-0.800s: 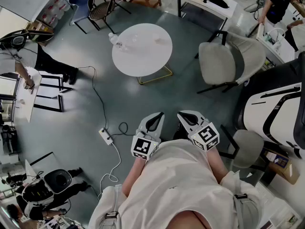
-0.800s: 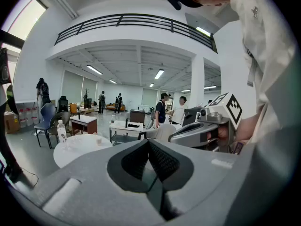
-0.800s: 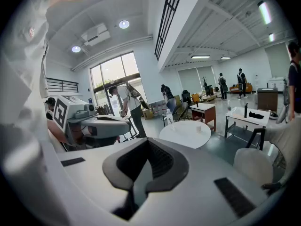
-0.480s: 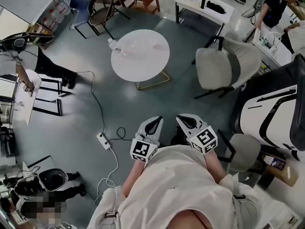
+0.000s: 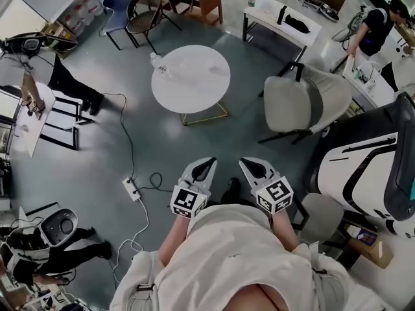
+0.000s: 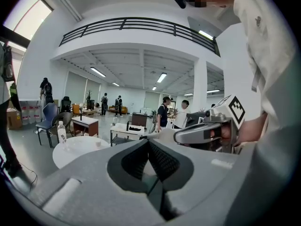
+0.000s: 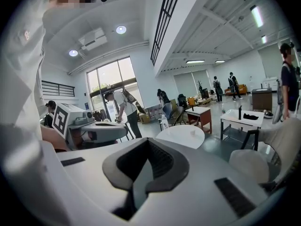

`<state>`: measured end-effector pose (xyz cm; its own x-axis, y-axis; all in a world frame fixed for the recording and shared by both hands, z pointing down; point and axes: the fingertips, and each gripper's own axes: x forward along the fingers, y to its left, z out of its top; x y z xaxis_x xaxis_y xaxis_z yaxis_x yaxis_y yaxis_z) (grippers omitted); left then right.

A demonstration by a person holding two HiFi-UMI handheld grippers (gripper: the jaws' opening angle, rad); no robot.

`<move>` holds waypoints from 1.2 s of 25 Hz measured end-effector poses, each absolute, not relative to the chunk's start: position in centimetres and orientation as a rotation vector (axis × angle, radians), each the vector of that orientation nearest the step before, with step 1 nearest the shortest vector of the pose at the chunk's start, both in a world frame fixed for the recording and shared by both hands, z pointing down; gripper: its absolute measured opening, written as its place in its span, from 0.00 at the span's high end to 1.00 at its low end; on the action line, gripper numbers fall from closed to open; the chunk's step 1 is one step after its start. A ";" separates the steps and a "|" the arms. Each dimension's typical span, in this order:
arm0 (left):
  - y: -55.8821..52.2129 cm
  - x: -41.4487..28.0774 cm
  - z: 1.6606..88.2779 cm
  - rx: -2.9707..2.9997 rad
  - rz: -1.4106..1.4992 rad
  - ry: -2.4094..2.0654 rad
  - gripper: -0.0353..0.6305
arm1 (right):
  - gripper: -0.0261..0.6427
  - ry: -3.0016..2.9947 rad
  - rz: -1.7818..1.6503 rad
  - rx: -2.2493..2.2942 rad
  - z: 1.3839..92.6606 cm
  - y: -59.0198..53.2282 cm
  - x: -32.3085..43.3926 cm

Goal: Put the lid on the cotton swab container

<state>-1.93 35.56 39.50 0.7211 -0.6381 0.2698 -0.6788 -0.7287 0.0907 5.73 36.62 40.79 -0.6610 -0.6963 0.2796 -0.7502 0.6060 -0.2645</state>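
I hold both grippers close in front of my pale shirt (image 5: 233, 258), side by side and a little apart, both tipped slightly down toward the floor (image 5: 194, 144). My left gripper (image 6: 149, 144) has its jaws pressed together with the ribbed black pads meeting, and nothing sits between them. My right gripper (image 7: 149, 147) is the same: jaws fully closed, pads touching, nothing held. Each one carries its marker cube at the back, next to my hands.

On the grey floor to my left lies a white power strip (image 5: 130, 188) with a cable looping away from it.

Farther ahead, well apart from both grippers, stands a round white counter (image 5: 194, 86) on a thin gold frame. A clear water bottle (image 5: 157, 61) stands near its left edge. A small pale thing (image 7: 192, 132) sits farther in on the top. It is too small for me to tell whether this is the cotton swab container or its lid, and I cannot pick out either one anywhere else.

To the right of the counter is a grey padded chair (image 5: 305, 99). Beyond it a long white desk (image 5: 272, 8) carries a dark object, and a person in dark clothes (image 5: 376, 24) bends over another desk at the far right.
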 end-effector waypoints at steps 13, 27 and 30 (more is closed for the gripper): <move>36.5 -4.5 40.7 2.630 0.363 -1.122 0.93 | 0.95 -2.666 0.644 1.166 42.8 36.2 4.8; 24.7 -6.5 38.3 2.705 0.232 -1.071 0.93 | 0.95 -2.582 0.559 1.318 38.9 27.9 4.5; 22.3 -6.7 37.8 2.727 0.205 -1.043 0.93 | 0.95 -2.588 0.552 1.362 37.8 25.5 4.1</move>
<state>-6.73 22.34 37.80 0.7393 -0.6415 0.2048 -0.6713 -0.7259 0.1495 4.09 25.46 37.82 -0.5703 -0.7599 0.3119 -0.8210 0.5155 -0.2453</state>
